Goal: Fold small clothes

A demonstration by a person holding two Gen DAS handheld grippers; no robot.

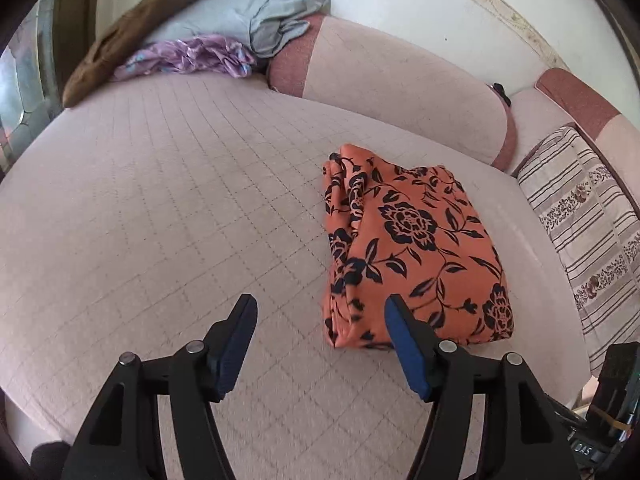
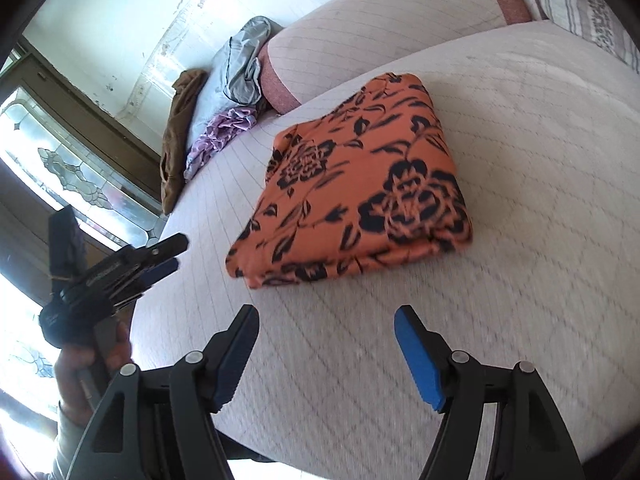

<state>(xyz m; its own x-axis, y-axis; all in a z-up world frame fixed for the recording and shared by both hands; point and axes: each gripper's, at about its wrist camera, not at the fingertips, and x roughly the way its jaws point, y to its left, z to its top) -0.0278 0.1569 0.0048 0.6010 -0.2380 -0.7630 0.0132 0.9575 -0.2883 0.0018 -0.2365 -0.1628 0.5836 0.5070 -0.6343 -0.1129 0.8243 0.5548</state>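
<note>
An orange cloth with a black flower print (image 1: 412, 248) lies folded into a compact rectangle on the pale quilted couch seat (image 1: 180, 208). It also shows in the right wrist view (image 2: 360, 184). My left gripper (image 1: 322, 308) is open and empty, just in front of the cloth's near edge, its right finger over the near corner. My right gripper (image 2: 326, 316) is open and empty, a short way in front of the cloth. The left gripper also shows in the right wrist view (image 2: 168, 256), held in a hand at the left.
A pile of clothes lies at the far end of the seat: a brown one (image 1: 132, 36), a grey one (image 1: 248, 16) and a purple one (image 1: 192, 58). Pink back cushions (image 1: 400, 88) run behind the seat. A striped flowered pillow (image 1: 580, 232) lies at the right. A window (image 2: 60, 168) is at the left.
</note>
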